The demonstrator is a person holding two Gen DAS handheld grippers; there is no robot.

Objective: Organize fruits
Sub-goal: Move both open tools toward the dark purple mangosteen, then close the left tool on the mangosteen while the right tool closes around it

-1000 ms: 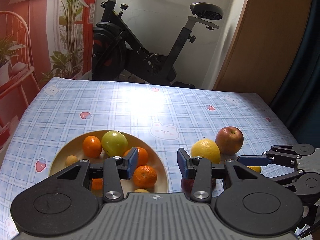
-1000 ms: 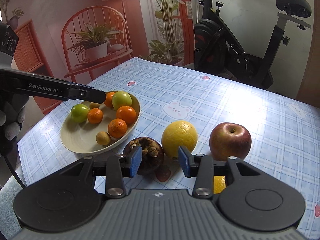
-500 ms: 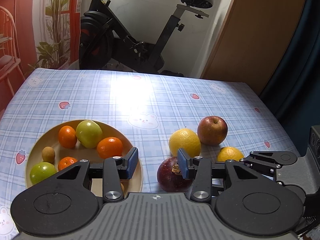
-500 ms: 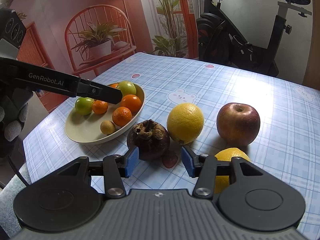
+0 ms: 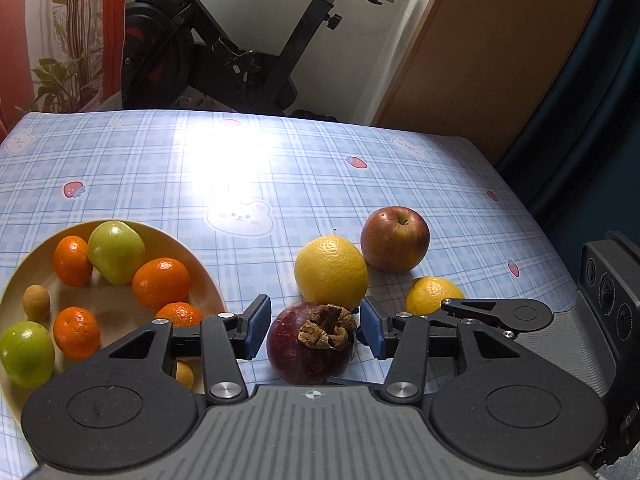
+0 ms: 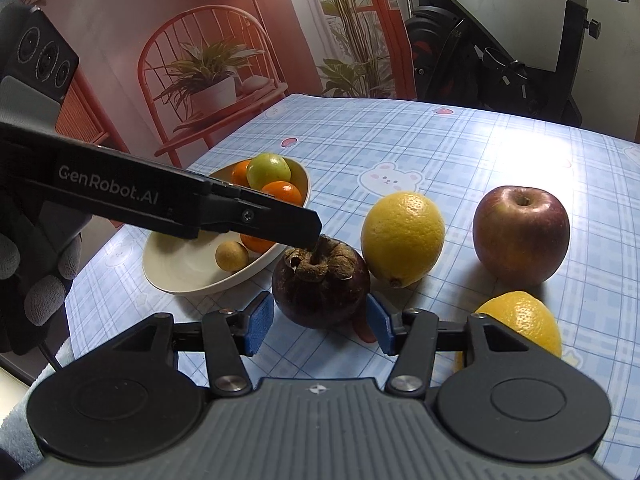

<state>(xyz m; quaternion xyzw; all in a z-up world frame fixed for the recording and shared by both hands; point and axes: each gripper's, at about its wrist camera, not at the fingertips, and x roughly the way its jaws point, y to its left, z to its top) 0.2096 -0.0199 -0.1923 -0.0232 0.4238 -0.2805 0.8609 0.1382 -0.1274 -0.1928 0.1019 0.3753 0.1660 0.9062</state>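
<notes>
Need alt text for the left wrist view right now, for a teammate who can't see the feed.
The left gripper is open, its blue pads either side of a dark purple mangosteen on the blue checked tablecloth. Behind it sit a large yellow citrus, a red apple and a smaller yellow citrus. At left, a cream plate holds oranges and green fruits; the right gripper's arm enters from the right.

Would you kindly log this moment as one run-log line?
left claw: open, straddling mangosteen | right claw: open, facing it | bowl: beside | mangosteen on table
</notes>
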